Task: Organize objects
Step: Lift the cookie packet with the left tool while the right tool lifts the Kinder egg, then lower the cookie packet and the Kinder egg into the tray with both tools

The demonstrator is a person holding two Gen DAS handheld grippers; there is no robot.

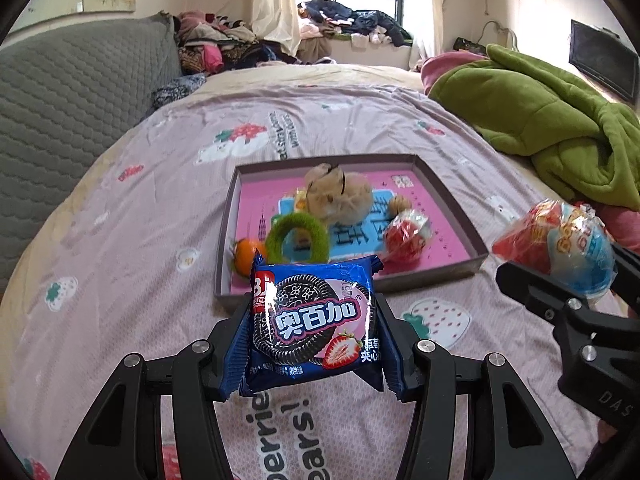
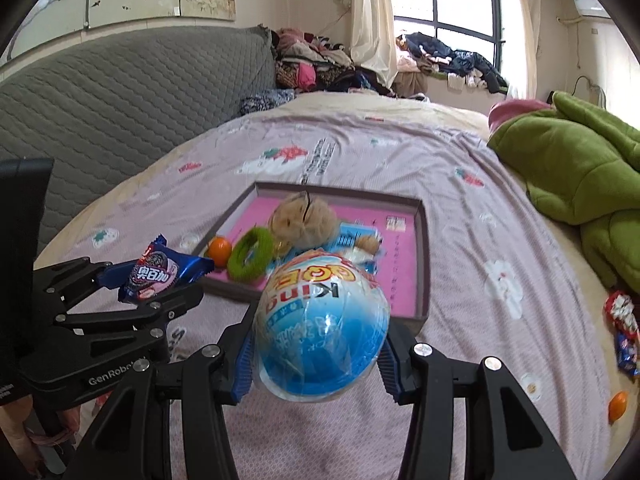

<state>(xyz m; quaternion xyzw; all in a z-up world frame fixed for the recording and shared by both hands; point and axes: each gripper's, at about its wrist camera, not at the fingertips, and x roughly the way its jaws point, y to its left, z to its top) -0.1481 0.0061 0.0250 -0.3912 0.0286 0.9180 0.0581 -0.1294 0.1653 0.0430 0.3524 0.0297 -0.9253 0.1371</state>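
My left gripper [image 1: 314, 320] is shut on a blue cookie packet [image 1: 316, 316] and holds it above the bedsheet, just in front of the shallow box [image 1: 452, 196]. It also shows in the right wrist view [image 2: 154, 276]. My right gripper [image 2: 320, 344] is shut on a blue and red wrapped egg [image 2: 322, 324], held before the box's [image 2: 422, 240] near edge; the egg also shows in the left wrist view [image 1: 560, 240]. The box holds a plush toy [image 1: 338, 196], a green ring [image 1: 298, 238], an orange [image 1: 246, 256], a second wrapped egg [image 1: 406, 236] and a walnut [image 1: 400, 204].
A green blanket [image 1: 552, 124] lies bunched at the right. A grey quilted headboard [image 1: 76, 96] stands at the left. Wrapped snacks [image 2: 624, 328] and a small orange [image 2: 618, 404] lie on the sheet at the right. Clothes are piled at the back [image 1: 224, 40].
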